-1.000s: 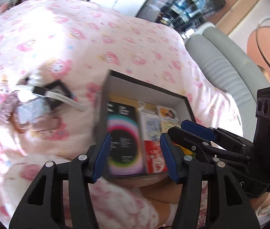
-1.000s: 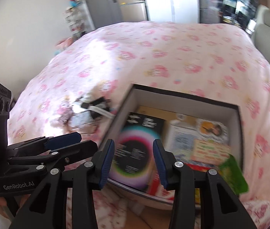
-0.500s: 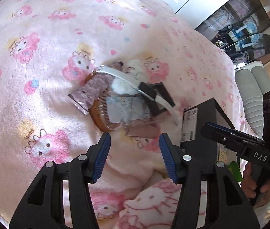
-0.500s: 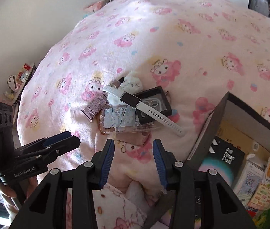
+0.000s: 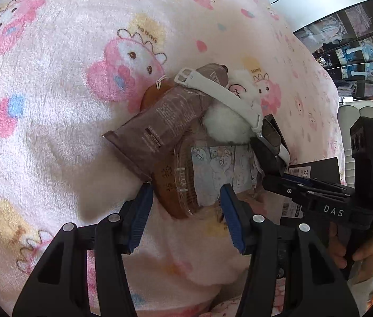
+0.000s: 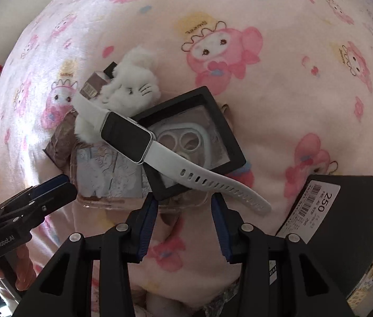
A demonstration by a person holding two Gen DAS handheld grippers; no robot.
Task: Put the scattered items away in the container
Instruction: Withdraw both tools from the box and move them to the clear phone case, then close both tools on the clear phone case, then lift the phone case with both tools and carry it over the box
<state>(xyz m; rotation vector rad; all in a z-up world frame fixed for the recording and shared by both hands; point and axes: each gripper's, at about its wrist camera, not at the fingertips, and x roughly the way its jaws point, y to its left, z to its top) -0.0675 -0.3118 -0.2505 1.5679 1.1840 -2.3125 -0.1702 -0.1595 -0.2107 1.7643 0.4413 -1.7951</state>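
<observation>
Both tongs parted and empty above a small heap on the pink cartoon-print blanket. Left gripper fairly wide, blue pads either side of the near rim of a brown comb in clear wrapping, not pressing on it; a brown tube just ahead and left of the left pad, its crimped end nearly at that pad's tip. Beyond the tube, a white plush toy and a white-strapped smartwatch draped across the heap. Right gripper at a middling gap, nothing between the pads, tips just short of the near corner of a black framed case holding a pale phone-lens cover; watch strap crossing that corner and trailing past the right pad to the right. A printed card left of the left pad, perhaps inside the clear wrapping, hard to tell. Black box, the container, close on the right of the right gripper, its labelled wall facing the heap. Open blanket ahead of and left of the heap; little room between heap and box. Each gripper visible in the other's view, close alongside.
</observation>
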